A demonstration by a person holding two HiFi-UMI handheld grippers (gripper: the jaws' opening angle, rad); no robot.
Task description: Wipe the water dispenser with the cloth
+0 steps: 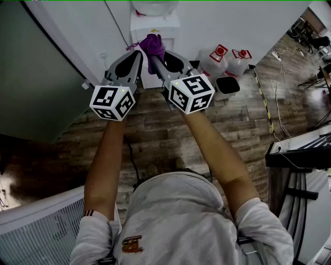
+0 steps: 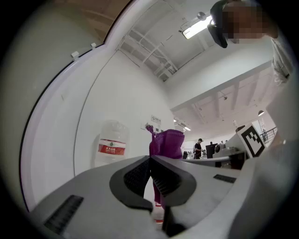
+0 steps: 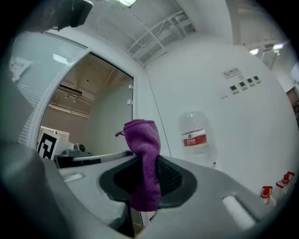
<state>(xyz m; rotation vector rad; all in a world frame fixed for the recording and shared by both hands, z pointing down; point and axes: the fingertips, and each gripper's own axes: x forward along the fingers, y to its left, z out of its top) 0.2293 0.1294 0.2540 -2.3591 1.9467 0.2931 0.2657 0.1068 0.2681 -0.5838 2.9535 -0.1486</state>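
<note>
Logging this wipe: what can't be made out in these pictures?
Head view: the white water dispenser front is hidden behind the purple terry cloth and right gripper.
Head view: its clear water bottle is cut off by the top edge.
Right gripper view: print on the small wall sign and the bottle's red label is too small.

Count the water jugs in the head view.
3. Top jug sits on the water dispenser; left red-capped jug and right red-capped jug stand on the floor beside it. More may be hidden.
</note>
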